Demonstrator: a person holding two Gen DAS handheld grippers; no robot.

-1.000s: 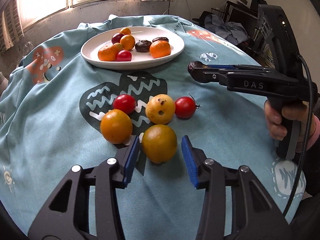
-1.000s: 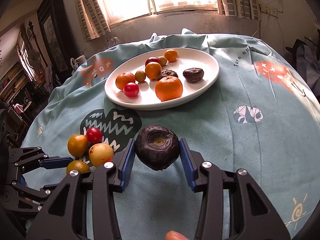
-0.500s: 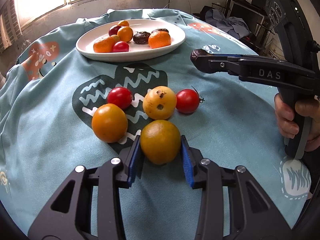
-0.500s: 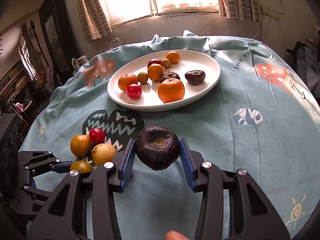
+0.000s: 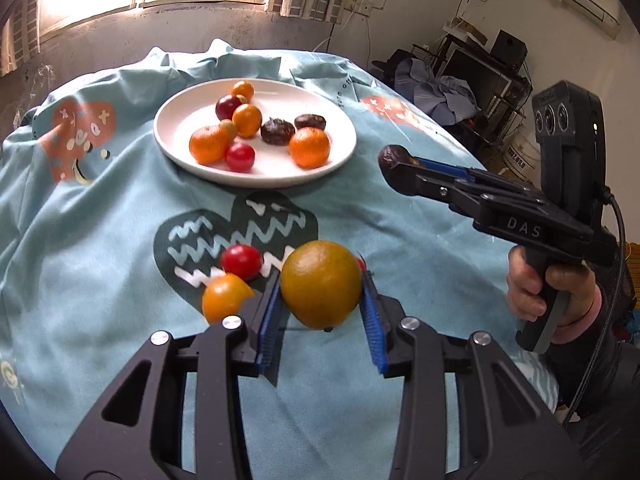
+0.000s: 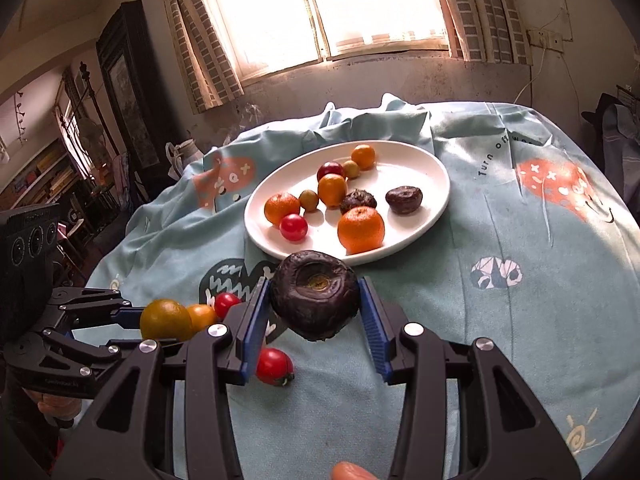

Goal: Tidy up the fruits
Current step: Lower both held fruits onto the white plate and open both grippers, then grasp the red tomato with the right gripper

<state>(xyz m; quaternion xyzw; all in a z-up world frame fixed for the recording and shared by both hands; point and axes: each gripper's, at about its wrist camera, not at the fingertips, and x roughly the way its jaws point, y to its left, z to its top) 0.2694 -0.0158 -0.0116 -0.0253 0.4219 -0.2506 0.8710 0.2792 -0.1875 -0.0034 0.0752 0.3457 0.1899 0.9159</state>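
Clearly both grippers carry fruit toward the white plate [image 6: 438,184]: the left gripper [image 5: 320,312] is clamped on a greenish orange [image 5: 320,284] above the cloth, the right gripper [image 6: 314,312] pinches a dark wrinkled fruit [image 6: 314,294], each lifted clear of the loose tomatoes.

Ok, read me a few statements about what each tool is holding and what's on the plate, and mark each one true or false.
1. The left tool is shut on a yellow-orange fruit. True.
2. The right tool is empty. False: it grips a dark wrinkled fruit.
3. The white plate holds only dark fruits. False: oranges and red fruits lie there too.
4. A red tomato lies on the tablecloth below the right tool. True.
5. The yellow-orange fruit already sits on the plate. False: it is in the left tool, short of the plate.
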